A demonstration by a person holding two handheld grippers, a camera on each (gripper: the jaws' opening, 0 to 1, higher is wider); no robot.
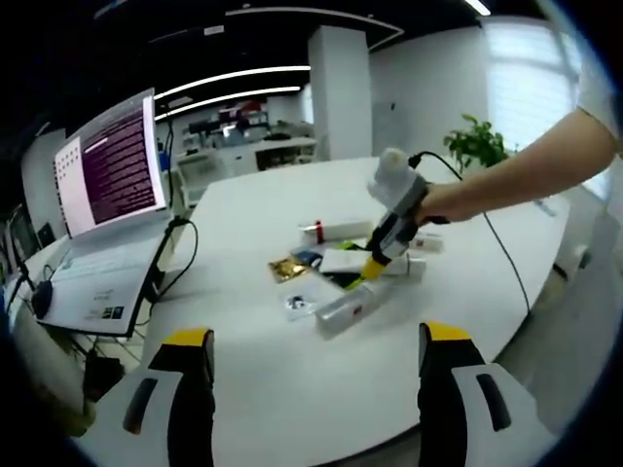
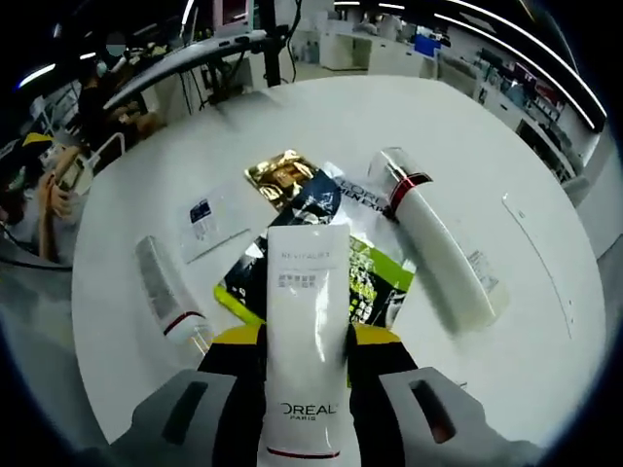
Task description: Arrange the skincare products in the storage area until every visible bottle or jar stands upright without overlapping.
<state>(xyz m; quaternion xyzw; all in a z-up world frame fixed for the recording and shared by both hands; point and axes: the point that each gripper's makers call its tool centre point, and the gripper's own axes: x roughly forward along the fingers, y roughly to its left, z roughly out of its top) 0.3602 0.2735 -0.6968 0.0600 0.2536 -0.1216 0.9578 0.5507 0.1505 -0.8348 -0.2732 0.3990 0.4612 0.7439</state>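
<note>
Clearly, a white tube (image 2: pixel 305 331) is clamped between the yellow-tipped jaws of the right gripper (image 2: pixel 304 355) in the right gripper view; the jaws are closed against its two sides, and its printed lower end is seen nearest the camera while its flat end is pointed out over the white table (image 2: pixel 506 146). Under and beyond the tube, a green-and-black sachet (image 2: pixel 375 282), a dark blue sachet (image 2: pixel 321 199) and a gold sachet (image 2: pixel 277 175) are seen lying overlapped. A white bottle with a red band (image 2: pixel 433 238) is laid on its side to the right of them, and a slimmer tube with a red stripe (image 2: pixel 165 287) is laid flat to the left, apart from the pile. A small clear packet (image 2: pixel 204 222) is lying between that tube and the sachets.

In the left gripper view, the left gripper (image 1: pixel 316 384) is held wide open, with nothing between its jaws, well short of the products. The right gripper (image 1: pixel 375 265) is seen from outside, gripped by a hand (image 1: pixel 438 202), its tip down among the cluster at mid-table. An open laptop (image 1: pixel 102 195) is placed at the table's left edge.
</note>
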